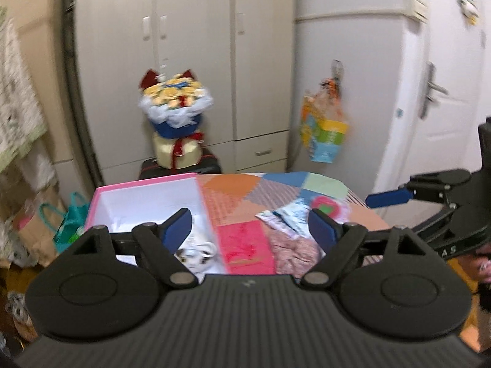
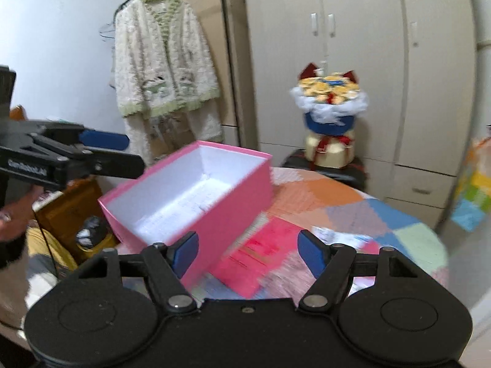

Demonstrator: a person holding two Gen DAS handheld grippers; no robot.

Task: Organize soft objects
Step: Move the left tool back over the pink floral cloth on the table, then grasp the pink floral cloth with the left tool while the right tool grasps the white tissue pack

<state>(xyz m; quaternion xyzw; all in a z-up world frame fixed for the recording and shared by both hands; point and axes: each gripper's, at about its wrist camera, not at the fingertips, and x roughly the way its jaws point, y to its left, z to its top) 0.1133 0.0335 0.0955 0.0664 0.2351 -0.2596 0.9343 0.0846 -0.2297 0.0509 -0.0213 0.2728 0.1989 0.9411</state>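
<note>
Two risks stand out for us in the left wrist view. Our left gripper [image 1: 250, 230] hangs with its jaws spread wide and nothing between them, above the seam where the pink box [image 1: 147, 196] meets the red cloth [image 1: 245, 245]. If we drop from here, the left finger could catch the box wall and shove it across the bench [image 1: 233, 190]. A white patterned piece [image 1: 193, 253] already lies in the box, just under the left finger; the pink floral cloth [image 1: 294, 248] and a pale printed cloth [image 1: 282, 217] lie beneath and ahead of the right finger. The picture is blurred, so we could misjudge which cloth is topmost. Our right gripper [image 1: 389, 197] shows at the right edge, well apart.

From the right wrist view, the right gripper [image 2: 247, 253] is also wide and empty. The pink box [image 2: 190, 196] sits ahead and to its left, seemingly tilted; the red cloth [image 2: 260, 257] lies directly between and below the fingers. Pinching there might drag it against the box. The left gripper [image 2: 104, 141] hovers far left.
</note>
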